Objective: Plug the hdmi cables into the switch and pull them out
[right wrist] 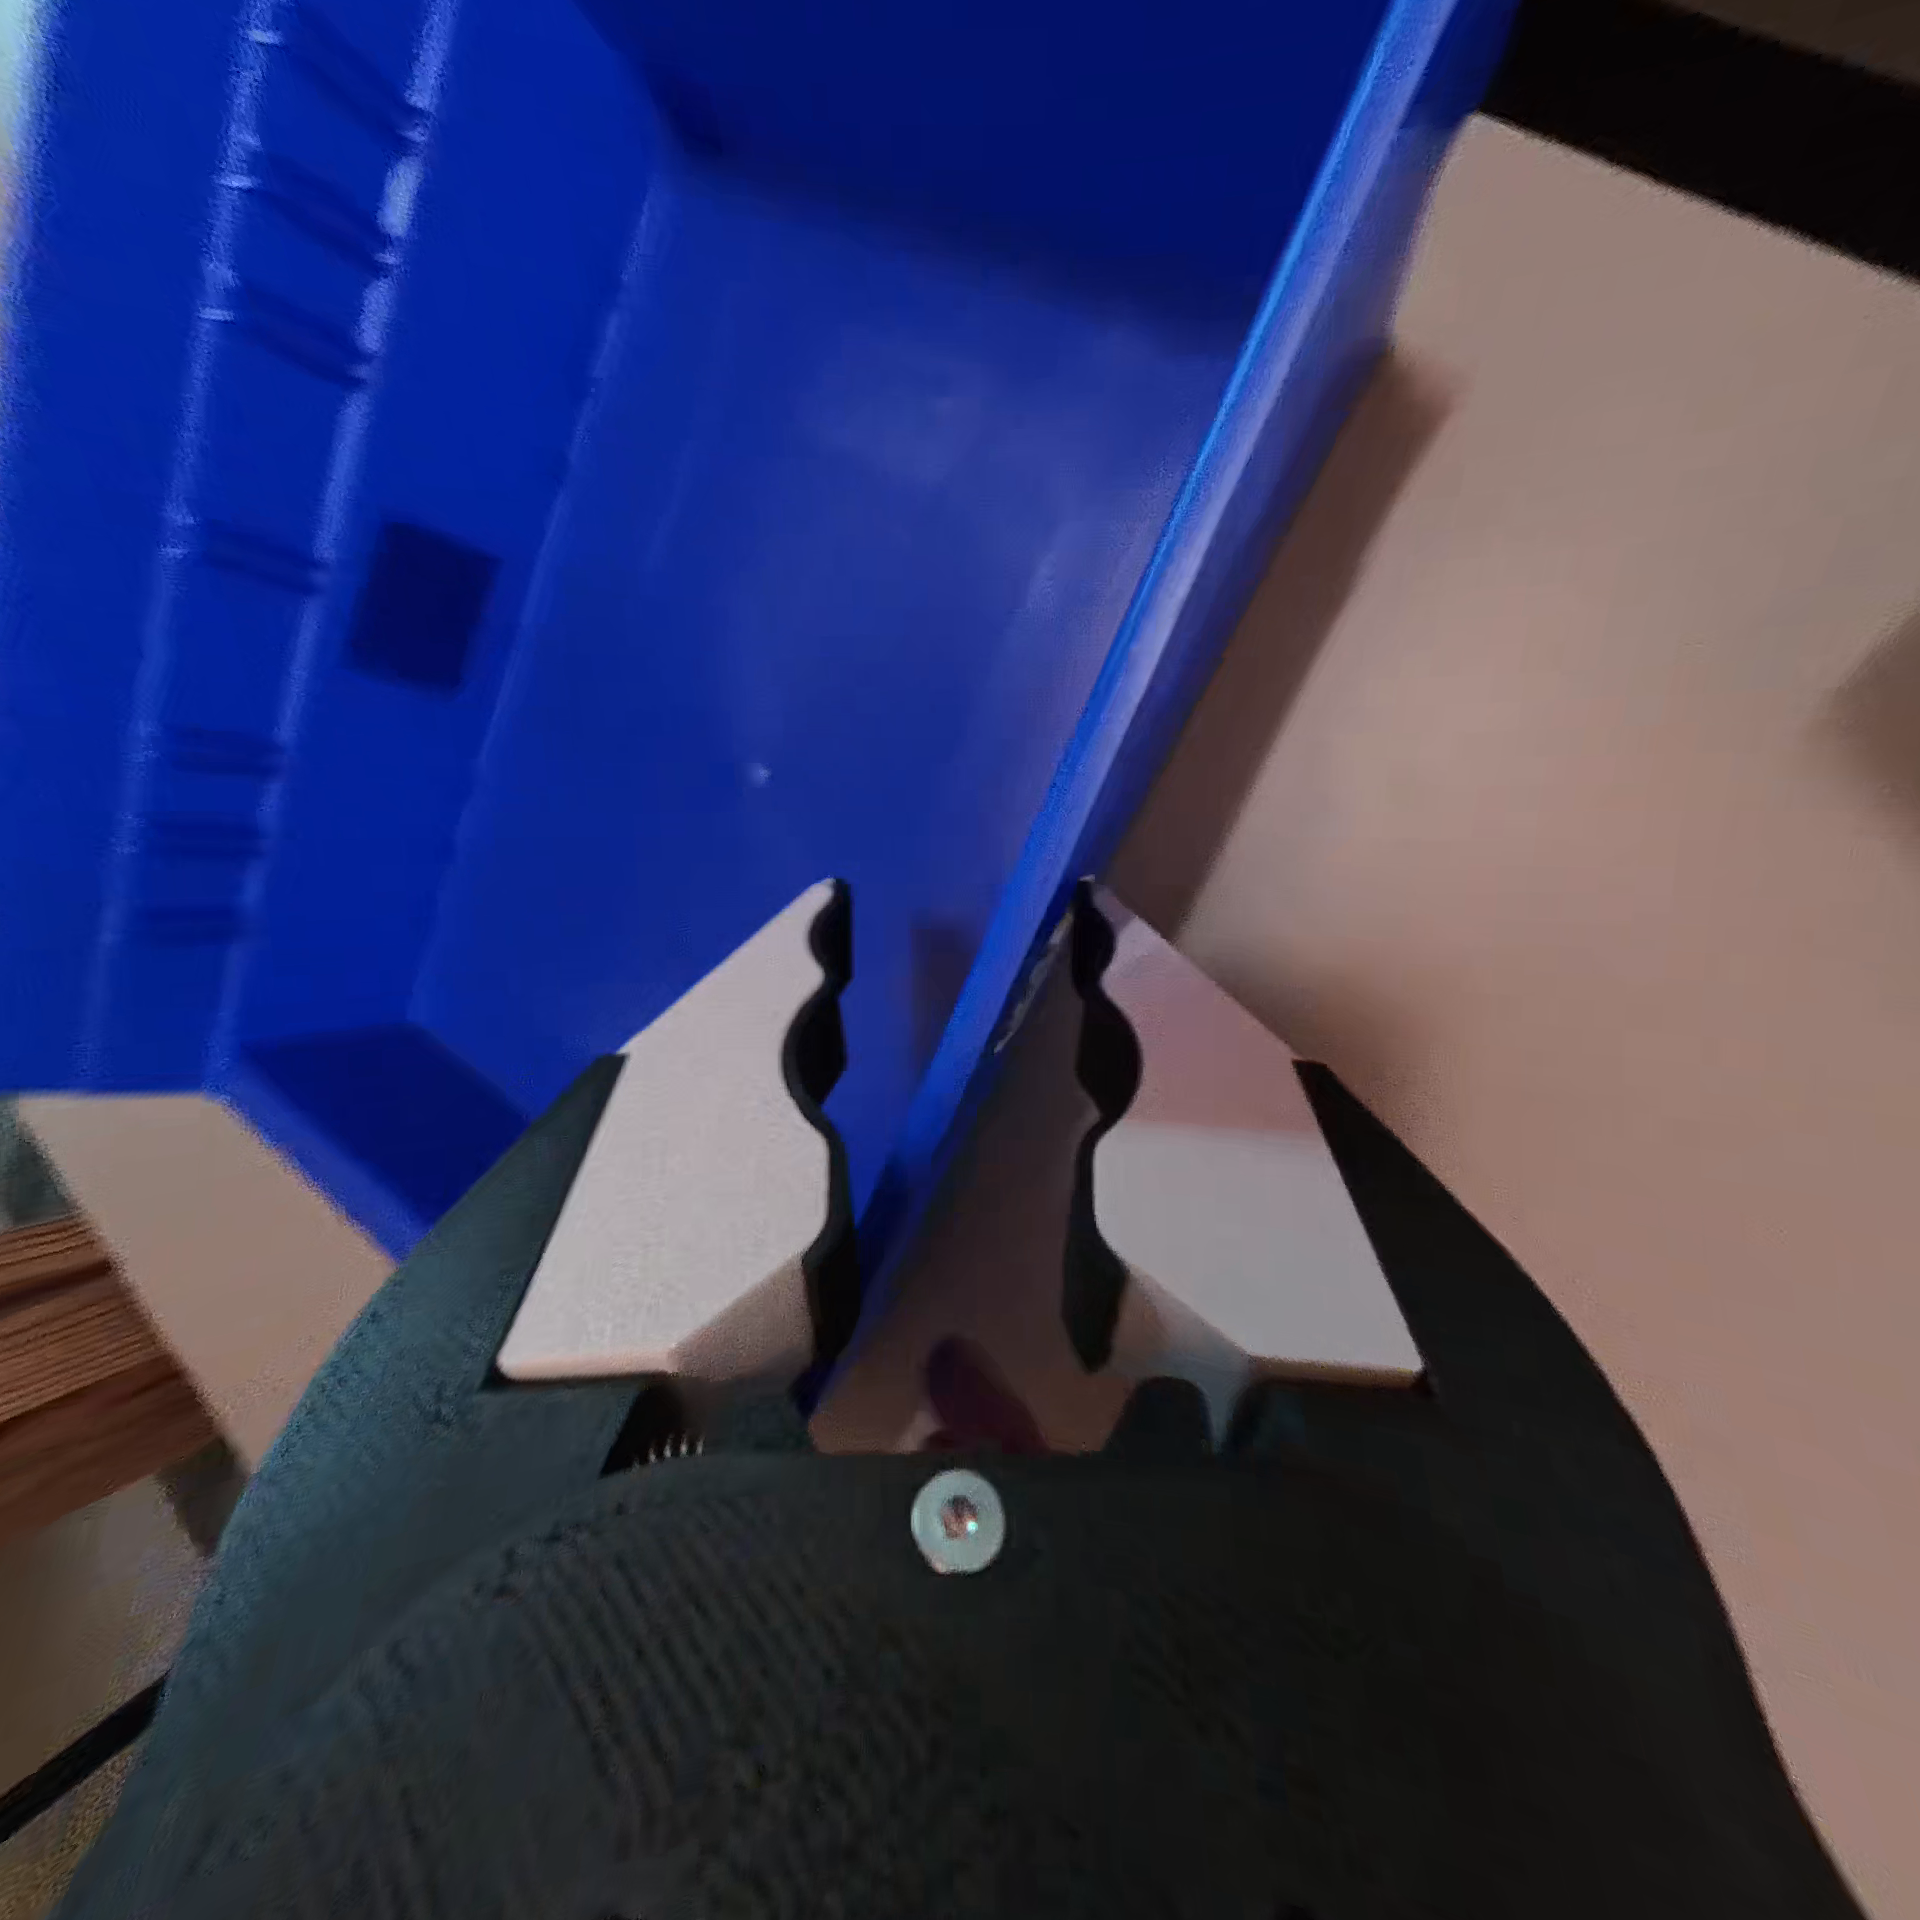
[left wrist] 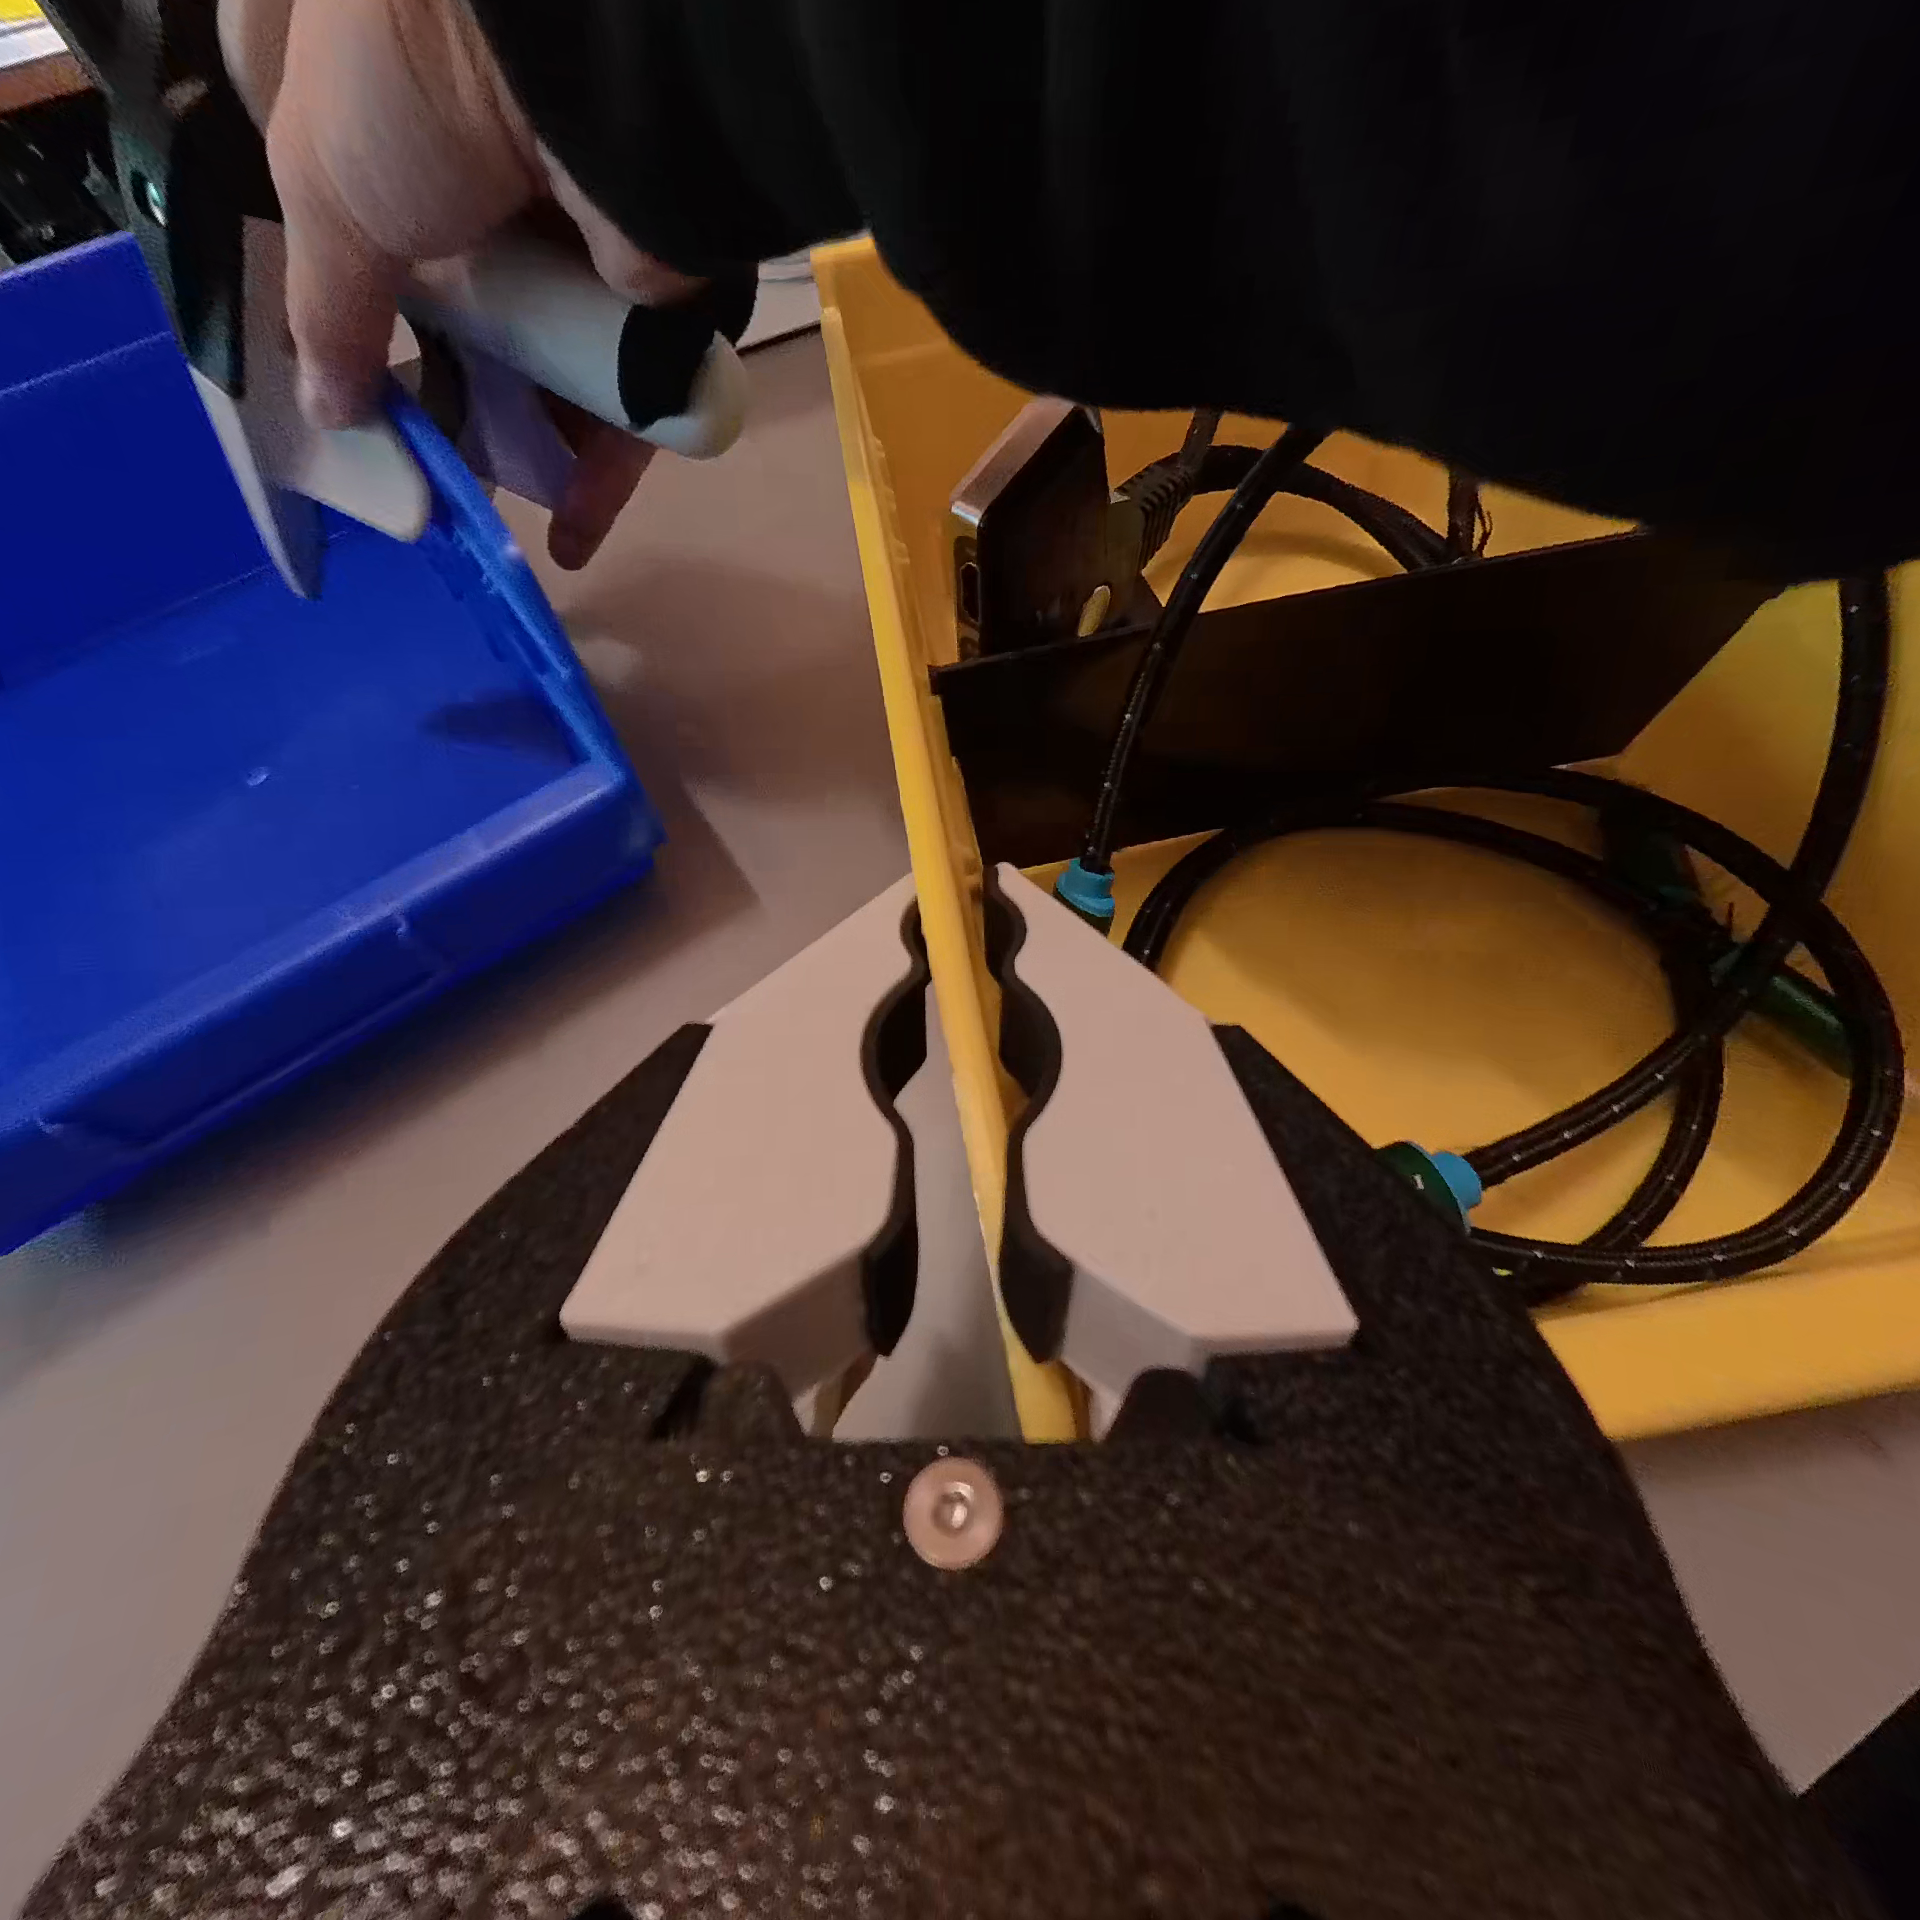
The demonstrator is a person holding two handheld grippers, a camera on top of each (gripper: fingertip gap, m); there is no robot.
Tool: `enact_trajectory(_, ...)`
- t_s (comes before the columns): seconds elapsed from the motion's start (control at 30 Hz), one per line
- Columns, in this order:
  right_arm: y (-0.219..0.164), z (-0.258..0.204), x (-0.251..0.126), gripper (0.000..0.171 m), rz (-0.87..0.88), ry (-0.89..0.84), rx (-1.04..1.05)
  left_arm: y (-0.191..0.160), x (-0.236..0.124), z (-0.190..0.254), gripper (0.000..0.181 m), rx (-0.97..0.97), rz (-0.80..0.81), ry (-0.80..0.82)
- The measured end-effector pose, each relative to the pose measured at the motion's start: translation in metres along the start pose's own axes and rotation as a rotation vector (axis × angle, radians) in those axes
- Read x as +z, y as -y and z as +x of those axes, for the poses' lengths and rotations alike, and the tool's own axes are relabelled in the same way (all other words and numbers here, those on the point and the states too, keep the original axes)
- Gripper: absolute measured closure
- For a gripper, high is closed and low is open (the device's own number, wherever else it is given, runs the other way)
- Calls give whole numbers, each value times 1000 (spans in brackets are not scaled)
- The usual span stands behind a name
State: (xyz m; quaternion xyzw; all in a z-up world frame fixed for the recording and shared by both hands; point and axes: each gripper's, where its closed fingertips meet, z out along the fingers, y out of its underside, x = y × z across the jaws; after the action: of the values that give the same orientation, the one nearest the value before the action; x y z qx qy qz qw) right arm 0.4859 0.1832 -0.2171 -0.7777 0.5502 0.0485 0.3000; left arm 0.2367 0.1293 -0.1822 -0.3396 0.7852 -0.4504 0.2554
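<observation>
Straddling the yellow bin's [left wrist: 894,644] side wall, the left gripper [left wrist: 954,904] pinches it, the right gripper [right wrist: 956,894] gapes over the blue bin's [right wrist: 1195,644] rim, while braided hdmi cables [left wrist: 1558,1060] and switch [left wrist: 1013,530] sit unlabelled inside the yellow bin.

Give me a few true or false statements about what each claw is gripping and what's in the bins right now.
1. The left claw straddles the yellow bin's wall. True.
2. The blue bin holds coiled cables. False: its visible interior is bare.
3. Braided black cables lie in the yellow bin. True.
4. The right claw grips a cable plug. False: its fingers flank the blue bin's wall.
5. The switch sits in the blue bin. False: it stands in the yellow bin, behind a black divider.
</observation>
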Motion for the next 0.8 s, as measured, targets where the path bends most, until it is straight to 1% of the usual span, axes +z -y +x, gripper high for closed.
enact_trajectory(0.03, 0, 6, -1, 142, -3, -51, -10, 0, 0, 0, 177, 0, 1, 0)
enact_trajectory(0.07, 3, 10, -3, 151, 10, -69, -5, 0, 0, 0, 177, 1, 3, 1)
enact_trajectory(0.1, 11, 11, -9, 161, 48, -43, 14, 0, -1, 0, 177, 5, 6, 6)
enact_trajectory(0.17, 17, 7, -25, 165, 51, 6, -58, 0, -2, -2, 177, 22, 7, 21)
enact_trajectory(0.23, 29, -1, -57, 165, 74, 41, -113, -2, -5, -5, 176, 34, 7, 32)
enact_trajectory(0.3, 49, -7, -106, 164, 179, 64, -147, -4, -8, -9, 176, 35, 8, 28)
enact_trajectory(0.37, 67, -8, -167, 165, 307, 80, -177, -6, -11, -14, 176, 45, 7, 28)
enact_trajectory(0.47, 71, 1, -270, 165, 489, 113, -227, -11, -16, -28, 176, 59, 0, 41)
enact_trajectory(0.57, 43, 35, -357, 166, 621, 84, -266, -16, -22, -53, 175, 77, -13, 75)
enact_trajectory(0.63, 9, 73, -395, 166, 662, 31, -266, -21, -26, -73, 174, 66, -18, 99)
enact_trajectory(0.7, -33, 121, -416, 165, 661, -39, -234, -27, -32, -97, 175, 40, -24, 129)
enact_trajectory(0.8, -108, 203, -428, 166, 612, -156, -133, -38, -45, -140, 176, -29, -30, 197)
